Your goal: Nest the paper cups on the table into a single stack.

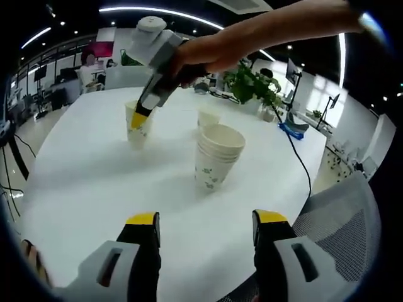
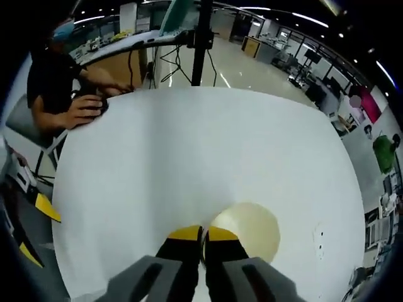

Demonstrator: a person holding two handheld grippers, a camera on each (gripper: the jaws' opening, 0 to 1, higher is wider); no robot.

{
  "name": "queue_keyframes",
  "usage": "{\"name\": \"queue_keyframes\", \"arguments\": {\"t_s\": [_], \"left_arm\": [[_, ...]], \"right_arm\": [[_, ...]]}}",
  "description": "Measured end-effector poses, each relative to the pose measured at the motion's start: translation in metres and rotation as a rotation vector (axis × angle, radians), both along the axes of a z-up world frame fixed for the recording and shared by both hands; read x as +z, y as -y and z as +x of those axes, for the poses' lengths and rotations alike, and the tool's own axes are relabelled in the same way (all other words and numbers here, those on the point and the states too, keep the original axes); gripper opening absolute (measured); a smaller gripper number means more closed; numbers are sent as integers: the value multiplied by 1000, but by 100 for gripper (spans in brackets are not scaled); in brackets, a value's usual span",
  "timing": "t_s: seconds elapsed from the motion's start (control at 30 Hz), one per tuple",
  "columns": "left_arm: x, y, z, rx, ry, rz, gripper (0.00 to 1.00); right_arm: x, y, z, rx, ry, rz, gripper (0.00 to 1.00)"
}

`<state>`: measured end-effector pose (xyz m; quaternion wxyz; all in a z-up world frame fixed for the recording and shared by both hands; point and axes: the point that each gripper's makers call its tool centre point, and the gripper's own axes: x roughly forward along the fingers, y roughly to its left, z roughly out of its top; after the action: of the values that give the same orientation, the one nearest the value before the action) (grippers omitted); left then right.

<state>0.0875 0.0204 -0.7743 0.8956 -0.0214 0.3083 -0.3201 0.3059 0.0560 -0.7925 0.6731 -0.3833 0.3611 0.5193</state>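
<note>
Near the middle of the white table (image 1: 94,182) stands a stack of nested, flower-printed paper cups (image 1: 217,157). Behind it is a single cup (image 1: 208,117). Another single cup (image 1: 137,130) stands to the left, and my right gripper (image 1: 140,118), held by a hand, comes down from above with its yellow tips at this cup's rim. In the right gripper view, my right gripper (image 2: 203,236) is shut on the rim of that cup (image 2: 252,231), whose round mouth faces up. My left gripper (image 1: 208,220) hangs open over the table's near edge, short of the stack.
A potted plant (image 1: 252,85) and a black cable (image 1: 296,151) lie at the table's far right. A grey mesh chair (image 1: 340,214) stands by the near right edge. A person (image 2: 63,88) sits at the far end of the table (image 2: 189,145), beside a black stand (image 2: 200,38).
</note>
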Motion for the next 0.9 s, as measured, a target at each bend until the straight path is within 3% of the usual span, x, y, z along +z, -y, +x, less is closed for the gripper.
{"name": "queue_keyframes", "arguments": {"t_s": [0.17,0.37,0.67,0.9], "left_arm": [[0,1,0,-6,1,2,57],[-2,2,-1,-21,6,11,57],[-2,-1,2,1,4,0,57],[-5,-2,3,-4,8,6,57]], "right_arm": [[16,11,-8,1,19,21,0],[22,18,-10,-1,24,26,0],[53,39,-32,38,54,15,0],[66,49,-47,78,75,20,0]]}}
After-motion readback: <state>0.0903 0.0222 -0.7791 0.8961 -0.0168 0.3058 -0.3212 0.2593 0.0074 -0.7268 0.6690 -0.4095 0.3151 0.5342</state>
